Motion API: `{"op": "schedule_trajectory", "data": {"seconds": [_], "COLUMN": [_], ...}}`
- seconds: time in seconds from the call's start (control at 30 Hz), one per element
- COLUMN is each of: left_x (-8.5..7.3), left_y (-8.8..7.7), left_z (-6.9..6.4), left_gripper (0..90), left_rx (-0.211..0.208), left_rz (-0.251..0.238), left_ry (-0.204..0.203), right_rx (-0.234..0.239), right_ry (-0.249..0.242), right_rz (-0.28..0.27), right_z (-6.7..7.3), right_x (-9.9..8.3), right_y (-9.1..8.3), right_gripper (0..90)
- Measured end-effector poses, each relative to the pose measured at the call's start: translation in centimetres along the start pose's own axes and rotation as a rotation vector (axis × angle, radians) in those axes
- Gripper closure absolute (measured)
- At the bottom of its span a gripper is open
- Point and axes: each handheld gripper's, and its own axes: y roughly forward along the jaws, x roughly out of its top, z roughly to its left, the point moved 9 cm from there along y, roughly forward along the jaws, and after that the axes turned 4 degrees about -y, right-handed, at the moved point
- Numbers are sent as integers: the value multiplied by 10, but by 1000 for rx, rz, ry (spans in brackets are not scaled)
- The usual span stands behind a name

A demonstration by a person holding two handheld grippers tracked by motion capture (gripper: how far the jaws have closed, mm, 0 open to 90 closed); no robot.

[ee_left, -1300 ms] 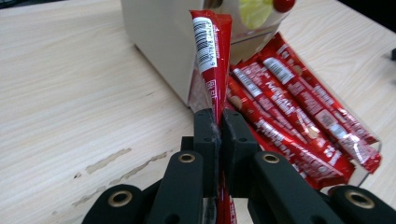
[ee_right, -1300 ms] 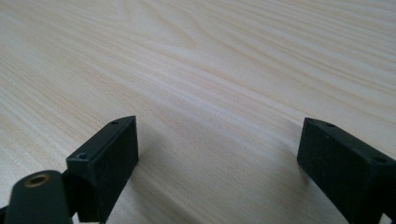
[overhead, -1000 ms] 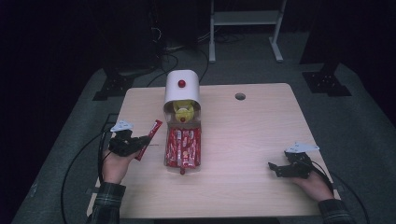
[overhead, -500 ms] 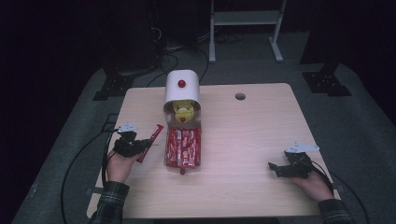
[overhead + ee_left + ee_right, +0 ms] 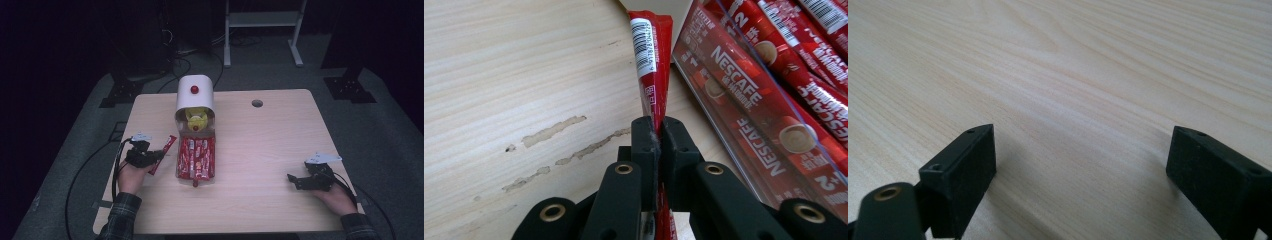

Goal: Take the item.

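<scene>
My left gripper (image 5: 156, 159) (image 5: 658, 131) is shut on a red Nescafe coffee stick (image 5: 164, 154) (image 5: 652, 60), which points away from me just left of the clear tray (image 5: 196, 177) (image 5: 774, 80). The tray holds several of the same red sticks (image 5: 196, 157) (image 5: 749, 100). Behind the tray stands a white dome-shaped dispenser (image 5: 195, 97) with a red knob and yellow items in its mouth. My right gripper (image 5: 292, 179) (image 5: 1083, 165) rests low on the table at the right, jaws open and nothing between them.
The light wooden table (image 5: 280, 135) has a small round hole (image 5: 257, 103) near its far edge. Cables (image 5: 85, 165) trail from the left gripper off the table's left side. A white metal stand (image 5: 260, 30) sits on the floor beyond the table.
My left gripper has come down towards the table with the coffee stick in its jaws, staying left of the tray. The right gripper has kept still.
</scene>
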Motion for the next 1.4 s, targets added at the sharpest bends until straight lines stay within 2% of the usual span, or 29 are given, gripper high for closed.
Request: {"op": "schedule_trajectory", "data": {"seconds": [0.17, 0.53, 0.77, 1.07, 1.33, 1.4], "left_x": [-1, -6, -10, -13, -14, -13], "left_y": [8, 20, 24, 29, 30, 29], "left_z": [0, 6, 13, 15, 16, 16], "left_gripper": [855, 855, 853, 846, 788, 734], "left_rx": [13, 25, 37, 52, 65, 75], "left_rz": [21, 59, 69, 90, 91, 83], "left_ry": [8, -2, -22, -11, -2, 2], "right_rx": [0, 0, 0, 0, 0, 0], "right_ry": [-1, -1, -1, -1, -1, -1], "right_rz": [-1, -1, -1, -1, -1, -1], "right_z": [0, 0, 0, 0, 0, 0], "right_x": [0, 0, 0, 0, 0, 0], "right_y": [0, 0, 0, 0, 0, 0], "right_gripper": [114, 114, 114, 114, 114, 114]}}
